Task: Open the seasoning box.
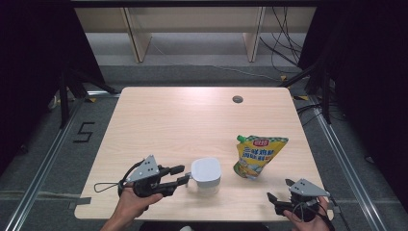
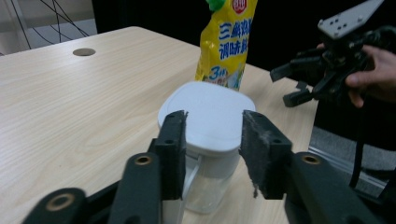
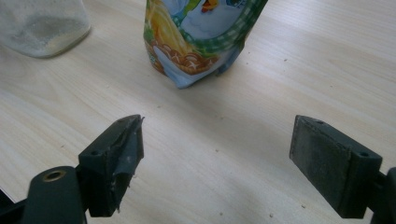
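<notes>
Left claw (image 1: 184, 174) reaches in from the near left edge of the surface (image 1: 163, 120), its jaws partly drawn in around the near side of a small clear container (image 1: 206, 177) with a white lid. From the left claw view the two pads stand either side of the lid's (image 2: 210, 116) near rim and of the thin handle loop on the container's side. I cannot tell whether they press on anything yet; there looks to be a sliver of daylight on both sides, so I'd call it not yet gripped.

The container sits near the front of the surface, just left of a yellow sauce pouch (image 1: 257, 155) with a green cap, which lies apart from it. Right claw (image 1: 278, 191) hovers spread wide at the near right corner, holding nothing, pointed toward the pouch's bottom end (image 3: 196, 42).

My guess is the container is light, rigid plastic: stiff walls, smooth and a bit slippery, with something pale and granular low inside, so it should stay upright. The lid may simply be pressed on, so pinching the lid alone risks popping it off. Better to take the body just under the lid, or the handle. The pouch is soft and will sag and shift; its stiffer neck by the cap seems the safest hold.
</notes>
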The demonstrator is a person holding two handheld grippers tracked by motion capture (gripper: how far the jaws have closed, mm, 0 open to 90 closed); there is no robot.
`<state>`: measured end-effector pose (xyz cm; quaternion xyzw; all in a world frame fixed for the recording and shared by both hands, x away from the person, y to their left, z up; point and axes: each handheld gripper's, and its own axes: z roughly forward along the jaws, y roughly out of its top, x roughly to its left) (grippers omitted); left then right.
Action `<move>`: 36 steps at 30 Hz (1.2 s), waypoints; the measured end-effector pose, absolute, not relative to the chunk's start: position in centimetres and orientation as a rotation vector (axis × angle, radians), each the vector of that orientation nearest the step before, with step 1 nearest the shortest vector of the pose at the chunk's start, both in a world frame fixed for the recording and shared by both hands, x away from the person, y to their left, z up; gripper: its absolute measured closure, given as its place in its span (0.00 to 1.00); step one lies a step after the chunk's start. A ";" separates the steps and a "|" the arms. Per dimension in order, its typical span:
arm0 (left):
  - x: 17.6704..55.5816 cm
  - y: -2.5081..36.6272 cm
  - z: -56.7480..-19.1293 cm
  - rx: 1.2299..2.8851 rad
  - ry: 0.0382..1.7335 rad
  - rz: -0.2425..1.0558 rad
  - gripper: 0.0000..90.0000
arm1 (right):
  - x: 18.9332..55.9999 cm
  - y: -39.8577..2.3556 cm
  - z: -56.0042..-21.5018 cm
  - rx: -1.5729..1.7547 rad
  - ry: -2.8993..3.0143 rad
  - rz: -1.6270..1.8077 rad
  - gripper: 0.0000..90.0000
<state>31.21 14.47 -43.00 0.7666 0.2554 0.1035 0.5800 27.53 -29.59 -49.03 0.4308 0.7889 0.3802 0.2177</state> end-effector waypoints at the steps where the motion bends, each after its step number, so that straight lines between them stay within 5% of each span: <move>1: 31.3 14.4 -43.0 1.789 0.600 0.246 0.74 | 27.5 -29.5 -49.1 1.205 2.174 1.063 0.21; 4: 31.7 14.0 -43.2 1.809 0.609 0.253 0.88 | 27.7 -29.5 -49.1 1.178 2.169 1.062 0.22; 10: 32.3 13.7 -43.6 1.808 0.613 0.250 0.96 | 27.7 -29.3 -49.0 1.177 2.184 1.068 0.22; 26: 33.2 12.7 -44.5 1.837 0.616 0.265 0.98 | 27.2 -27.9 -48.3 1.038 2.195 1.136 0.42; 36: 33.2 12.8 -44.7 1.820 0.627 0.254 0.96 | 27.5 -26.1 -47.4 0.970 2.196 1.305 0.68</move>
